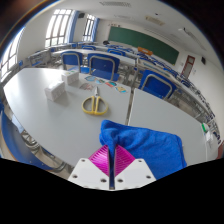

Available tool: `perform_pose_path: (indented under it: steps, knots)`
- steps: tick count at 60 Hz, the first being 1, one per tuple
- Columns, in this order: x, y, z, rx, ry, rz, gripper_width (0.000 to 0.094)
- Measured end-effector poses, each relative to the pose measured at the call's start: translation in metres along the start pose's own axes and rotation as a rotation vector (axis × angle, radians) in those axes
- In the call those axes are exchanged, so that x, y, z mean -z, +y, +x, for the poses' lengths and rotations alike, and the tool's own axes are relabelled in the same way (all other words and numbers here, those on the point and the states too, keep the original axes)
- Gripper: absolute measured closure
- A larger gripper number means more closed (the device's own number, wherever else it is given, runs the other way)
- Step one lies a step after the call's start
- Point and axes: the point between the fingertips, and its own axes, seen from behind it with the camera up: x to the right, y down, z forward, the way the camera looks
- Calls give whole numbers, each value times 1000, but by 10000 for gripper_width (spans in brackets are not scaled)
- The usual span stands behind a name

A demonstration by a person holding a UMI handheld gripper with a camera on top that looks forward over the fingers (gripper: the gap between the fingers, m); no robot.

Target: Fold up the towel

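A blue towel (148, 140) lies on the white table (40, 105), just ahead of my fingers and to their right. My gripper (112, 160) is shut on an edge of the towel: a thin blue strip of cloth runs between the two magenta pads (100, 160). The pinched edge is lifted off the table and the rest of the towel spreads out beyond the fingers.
A yellow ring-shaped stand with an upright post (93, 104) and a white box (56, 88) stand on the table beyond the towel. Blue chairs (102, 66) line the far side of the table. A green board (150, 38) hangs on the back wall.
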Motion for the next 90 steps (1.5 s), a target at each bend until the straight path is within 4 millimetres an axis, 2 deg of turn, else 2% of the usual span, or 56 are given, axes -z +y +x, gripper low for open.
perform_pose_path:
  steps: [11, 16, 20, 25, 29, 33, 36, 37, 38, 40, 41, 43, 44, 45, 47, 49, 52, 61, 63, 70, 81, 90]
  knots:
    - [4, -7, -2, -38, -65, -3, 924]
    - [24, -35, -7, -125, -135, 36, 924]
    - [46, -63, 2, -201, -194, 86, 924]
    - [66, -87, 31, -280, -217, 129, 925]
    - [65, -95, 58, -306, -191, 140, 921]
    - [58, -85, 92, -314, -148, 133, 910]
    - [47, -70, 116, -321, -112, 105, 908]
    - [44, -59, 129, -325, -102, 93, 907]
    - [38, -56, 131, -333, -91, 79, 902]
    - [30, -43, 144, -347, -68, 48, 831]
    - [27, -37, 150, -354, -56, 36, 767]
    - [21, -23, 167, -363, -15, 11, 567]
    - [19, -10, 182, -361, 3, 1, 448]
    - [19, -8, 187, -359, 22, -9, 332]
    - [17, 1, 201, -353, 58, -28, 176]
    - [18, 7, 212, -346, 86, -41, 114]
    - [23, 14, 228, -337, 108, -45, 107]
    - [47, 7, 232, -301, 129, -2, 83]
    - [56, -2, 230, -293, 129, 5, 85]
    - [89, -10, 221, -273, 137, 51, 82]
    - [163, -26, 184, -272, 173, 120, 79]
    - [220, -15, 142, -276, 199, 140, 80]
